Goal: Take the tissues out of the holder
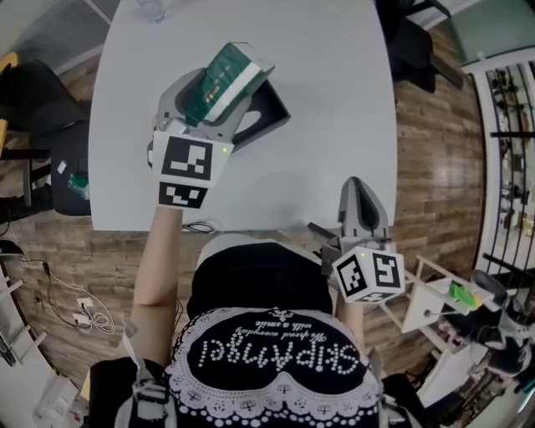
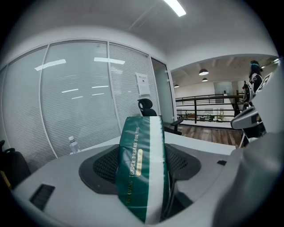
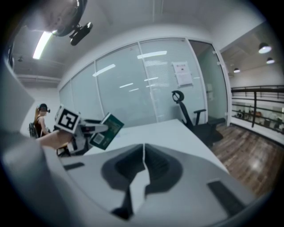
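A green-and-white tissue pack [image 1: 224, 77] is tilted above the white table, and my left gripper [image 1: 216, 99] is shut on it. Just right of and under the pack, the dark box-shaped holder [image 1: 272, 113] rests on the table, partly hidden by the gripper. In the left gripper view the pack [image 2: 142, 173] stands wedged between the jaws of the left gripper [image 2: 144, 153]. My right gripper [image 1: 356, 184] hovers at the table's near edge, shut with nothing in it. In the right gripper view the right gripper [image 3: 143, 153] has its jaws together, and the pack [image 3: 105, 131] shows far left.
The white table [image 1: 326, 92] stretches away from me. A clear water bottle [image 1: 155, 7] stands at its far edge. Black office chairs sit at the left [image 1: 38, 92] and the far right [image 1: 414, 46]. A white rack [image 1: 435, 301] stands on the wooden floor at lower right.
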`<action>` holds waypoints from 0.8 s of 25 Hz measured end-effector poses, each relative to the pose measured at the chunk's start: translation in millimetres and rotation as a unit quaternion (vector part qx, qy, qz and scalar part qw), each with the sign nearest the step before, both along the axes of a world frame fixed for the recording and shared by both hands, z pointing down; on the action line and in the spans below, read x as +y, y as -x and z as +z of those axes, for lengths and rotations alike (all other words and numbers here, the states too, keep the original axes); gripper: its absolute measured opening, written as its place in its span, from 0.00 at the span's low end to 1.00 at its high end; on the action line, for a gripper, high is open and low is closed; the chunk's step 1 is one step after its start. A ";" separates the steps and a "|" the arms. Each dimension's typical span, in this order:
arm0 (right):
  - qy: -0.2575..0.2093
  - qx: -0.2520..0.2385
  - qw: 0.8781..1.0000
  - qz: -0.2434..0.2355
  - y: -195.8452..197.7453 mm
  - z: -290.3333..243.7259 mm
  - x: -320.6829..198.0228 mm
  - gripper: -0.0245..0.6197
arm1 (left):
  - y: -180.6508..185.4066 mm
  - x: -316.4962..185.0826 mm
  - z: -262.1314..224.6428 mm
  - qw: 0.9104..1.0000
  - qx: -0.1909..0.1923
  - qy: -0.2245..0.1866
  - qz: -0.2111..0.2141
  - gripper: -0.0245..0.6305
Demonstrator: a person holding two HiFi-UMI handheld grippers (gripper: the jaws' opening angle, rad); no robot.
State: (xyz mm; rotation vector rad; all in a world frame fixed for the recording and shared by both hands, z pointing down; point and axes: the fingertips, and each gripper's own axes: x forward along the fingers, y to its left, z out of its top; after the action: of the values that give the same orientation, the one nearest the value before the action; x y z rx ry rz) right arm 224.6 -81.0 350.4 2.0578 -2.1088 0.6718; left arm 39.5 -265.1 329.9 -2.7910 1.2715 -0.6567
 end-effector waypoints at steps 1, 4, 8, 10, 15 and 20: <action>-0.003 0.000 1.000 -0.001 -0.9 -1.8 -0.2 0.09 | 1.1 2.0 -5.6 1.000 0.007 -0.004 -0.002 0.54; -0.012 0.002 1.000 -0.006 -1.5 -7.3 -2.3 0.09 | 6.4 7.7 -22.1 0.999 0.026 -0.017 -0.009 0.54; -0.021 0.005 1.000 -0.015 3.9 -12.4 -11.2 0.09 | 21.5 12.2 -42.2 0.997 0.056 -0.037 -0.026 0.54; -0.025 0.006 0.999 -0.019 7.4 -15.0 -15.8 0.09 | 30.6 14.6 -50.5 0.996 0.070 -0.045 -0.037 0.54; -0.030 0.003 0.999 -0.032 14.4 -18.1 -21.9 0.09 | 48.8 24.3 -59.5 0.993 0.083 -0.059 -0.061 0.54; -0.037 0.004 0.999 -0.039 18.7 -22.6 -27.5 0.09 | 64.5 37.4 -68.1 0.990 0.101 -0.060 -0.082 0.54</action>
State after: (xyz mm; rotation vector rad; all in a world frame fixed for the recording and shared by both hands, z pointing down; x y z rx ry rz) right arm 205.9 -108.5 327.9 1.9972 -2.2294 0.5835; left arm -25.0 -227.7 261.8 -2.7324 1.5319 -0.2922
